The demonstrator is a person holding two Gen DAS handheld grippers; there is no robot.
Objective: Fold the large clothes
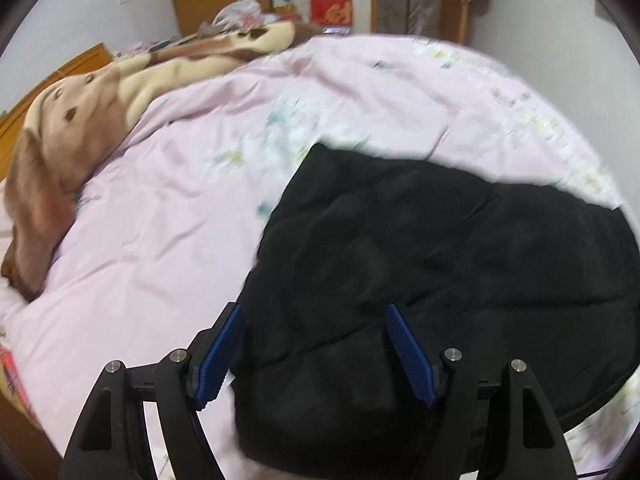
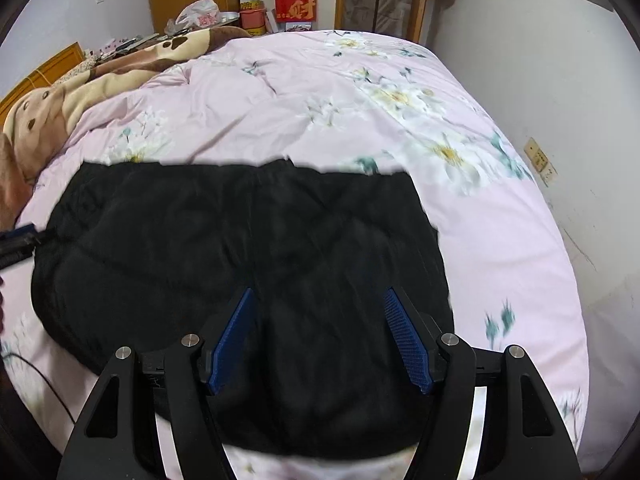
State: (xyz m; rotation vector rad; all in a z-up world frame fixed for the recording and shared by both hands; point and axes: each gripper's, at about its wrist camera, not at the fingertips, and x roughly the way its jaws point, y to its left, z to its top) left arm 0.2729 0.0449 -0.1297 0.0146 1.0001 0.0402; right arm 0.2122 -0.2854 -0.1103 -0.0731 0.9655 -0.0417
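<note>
- The black garment (image 2: 240, 264) lies flat on the pink floral quilt (image 2: 360, 92), filling the centre and lower half of the right wrist frame; its far edge runs straight across the frame just above the middle.
- In the left wrist frame the same black garment (image 1: 420, 264) fills the lower right, and bare pink floral quilt (image 1: 160, 240) takes the left and centre.
- The garment's long axis appears to run left to right across both frames, crosswise to the way each gripper points.
- The right gripper (image 2: 318, 332) has its blue pads well apart and nothing between them; it sits above the garment's near portion, slightly right of the garment's middle, with the right-hand edge close by at frame right.
- The left gripper (image 1: 316, 356) is likewise spread wide and empty; its left finger (image 1: 218, 356) lines up with the garment's left edge, and the right finger sits over black cloth.
- At the far left of the right wrist frame, a blue and black tip shows at the garment's left edge; it is probably the left gripper, though too little shows to be sure.
- Judging from this, each gripper is nearest its own end of the garment, so a fold would likely start from the near edge or the two side ends.
- Whether either gripper touches the cloth cannot be told.
</note>
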